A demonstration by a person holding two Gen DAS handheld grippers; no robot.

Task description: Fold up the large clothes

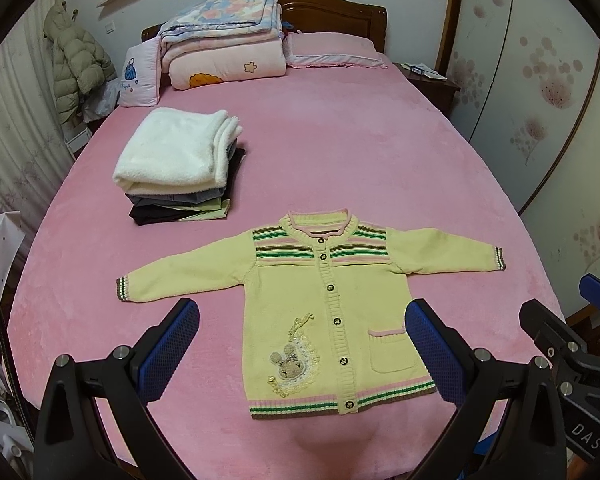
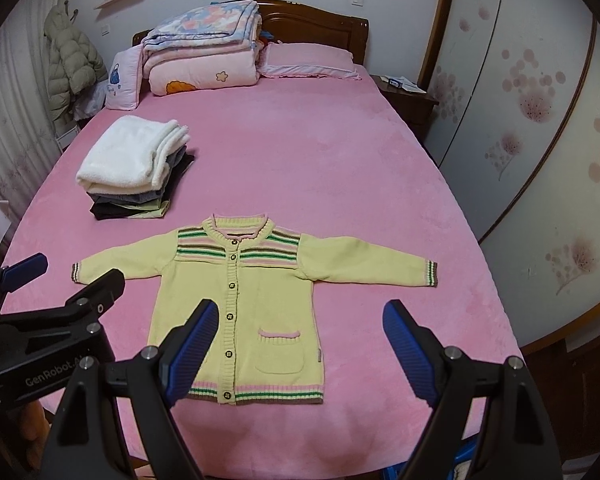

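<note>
A small yellow knit cardigan (image 1: 320,300) with striped yoke and bunny patch lies flat, face up, sleeves spread, near the front edge of the pink bed (image 1: 340,152). It also shows in the right wrist view (image 2: 260,300). My left gripper (image 1: 302,320) is open and empty, held above the cardigan's lower half. My right gripper (image 2: 300,320) is open and empty, held above the cardigan's right side and pocket. Neither touches the cloth. The right gripper's body shows at the right edge of the left wrist view (image 1: 572,344); the left gripper's body shows at the left in the right wrist view (image 2: 60,320).
A stack of folded clothes (image 1: 176,168) topped by a white fleece lies on the bed, back left of the cardigan. Folded quilts (image 1: 224,40) and a pillow (image 1: 332,52) are at the headboard. A nightstand (image 1: 428,80) and wardrobe doors (image 1: 540,100) stand on the right.
</note>
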